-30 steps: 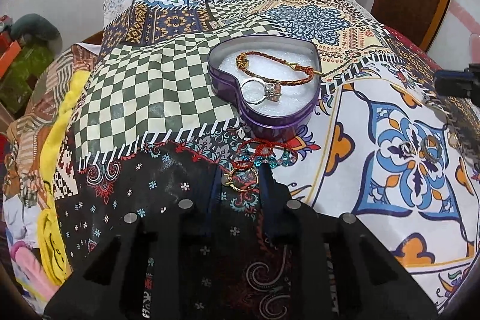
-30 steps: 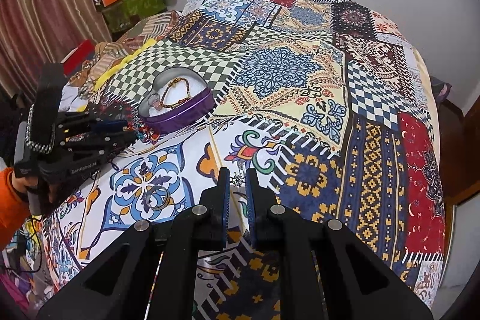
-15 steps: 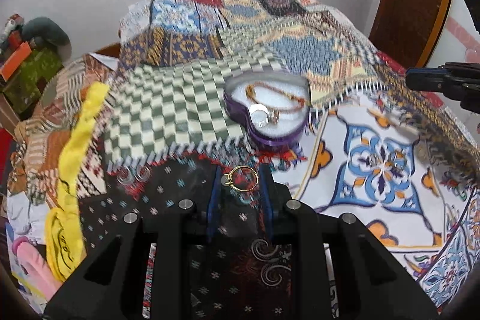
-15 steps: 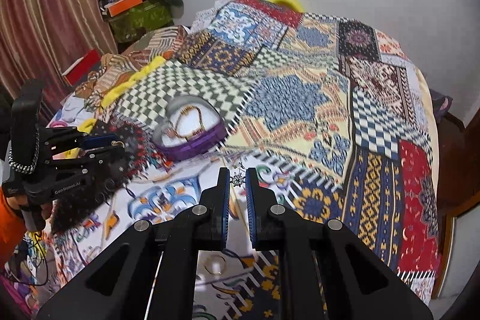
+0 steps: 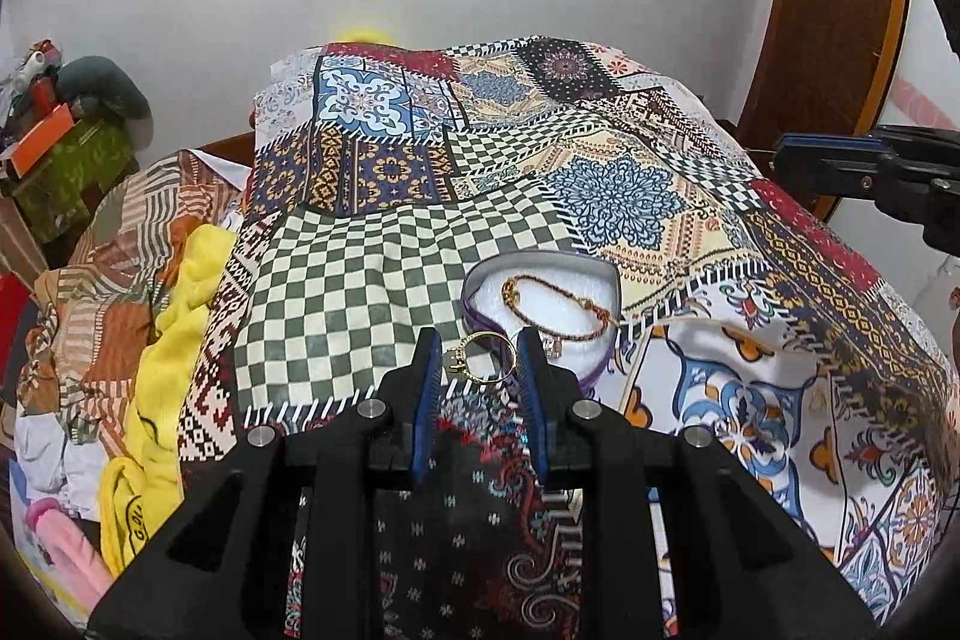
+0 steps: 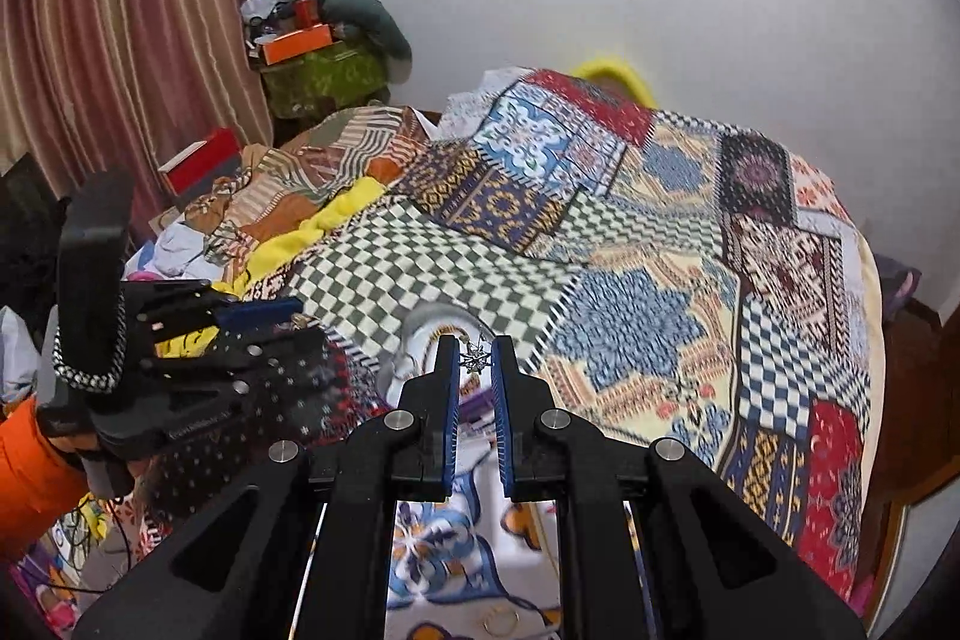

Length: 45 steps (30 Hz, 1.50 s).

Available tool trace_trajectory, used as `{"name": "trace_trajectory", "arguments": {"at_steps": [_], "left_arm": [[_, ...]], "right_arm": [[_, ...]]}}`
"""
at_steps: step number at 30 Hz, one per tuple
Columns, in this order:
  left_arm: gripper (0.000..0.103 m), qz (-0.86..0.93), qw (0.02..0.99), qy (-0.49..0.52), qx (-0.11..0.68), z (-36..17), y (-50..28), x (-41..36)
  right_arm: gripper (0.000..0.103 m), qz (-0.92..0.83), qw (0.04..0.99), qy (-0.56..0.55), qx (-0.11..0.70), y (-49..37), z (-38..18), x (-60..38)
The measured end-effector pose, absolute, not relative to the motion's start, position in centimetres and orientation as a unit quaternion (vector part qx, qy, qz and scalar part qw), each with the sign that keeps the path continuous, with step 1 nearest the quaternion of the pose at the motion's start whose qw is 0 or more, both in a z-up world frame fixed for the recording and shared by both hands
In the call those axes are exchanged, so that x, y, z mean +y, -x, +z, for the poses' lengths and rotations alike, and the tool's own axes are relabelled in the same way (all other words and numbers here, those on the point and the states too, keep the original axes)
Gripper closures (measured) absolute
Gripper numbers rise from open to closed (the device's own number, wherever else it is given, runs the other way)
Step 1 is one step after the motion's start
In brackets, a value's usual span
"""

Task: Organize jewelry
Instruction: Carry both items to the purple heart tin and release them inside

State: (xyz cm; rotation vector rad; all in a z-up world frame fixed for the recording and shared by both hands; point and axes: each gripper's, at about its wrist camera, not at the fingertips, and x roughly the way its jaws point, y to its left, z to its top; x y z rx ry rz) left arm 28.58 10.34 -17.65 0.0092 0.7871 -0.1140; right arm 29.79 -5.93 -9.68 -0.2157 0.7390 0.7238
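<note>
My left gripper is shut on a gold ring and holds it above the quilt, just in front of the purple heart-shaped tin. The tin has a white lining and holds a red-gold braided bracelet and a silver ring, partly hidden by my finger. My right gripper is shut on a small silver star-shaped piece, lifted above the bed with the tin blurred behind it. The left gripper also shows in the right wrist view. A loose ring lies on the quilt below.
A patchwork quilt covers the bed. Yellow cloth and piled clothes lie at the left edge. A wooden door is at the right, and a green box with clutter stands by the curtain.
Both grippers have risen from the quilt with their pieces. The left has carried the gold ring up toward the tin. The right has lifted and tilted, so the tin sits behind its tips.
</note>
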Motion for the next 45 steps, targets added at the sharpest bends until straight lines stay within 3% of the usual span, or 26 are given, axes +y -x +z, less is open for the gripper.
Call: {"name": "trace_trajectory", "arguments": {"at_steps": [8,29,41,45], "left_arm": [[0.079,-0.064,0.917,0.015,0.394,-17.9,-31.0,10.3],[0.079,-0.101,0.885,0.035,0.453,-21.7,-36.6,9.2],[0.079,-0.103,0.882,0.034,0.459,-21.9,-36.7,9.0],[0.078,-0.105,0.884,0.025,0.456,-21.4,-36.1,8.8]], "right_arm": [[0.094,0.35,0.857,0.121,0.359,-31.6,-10.7,-3.5],[0.094,0.366,0.778,0.108,0.499,-37.9,-18.0,-0.2],[0.094,0.375,0.763,0.105,0.516,-38.6,-18.0,0.0],[0.084,0.376,0.764,0.096,0.515,-38.6,-17.5,-0.3]]}}
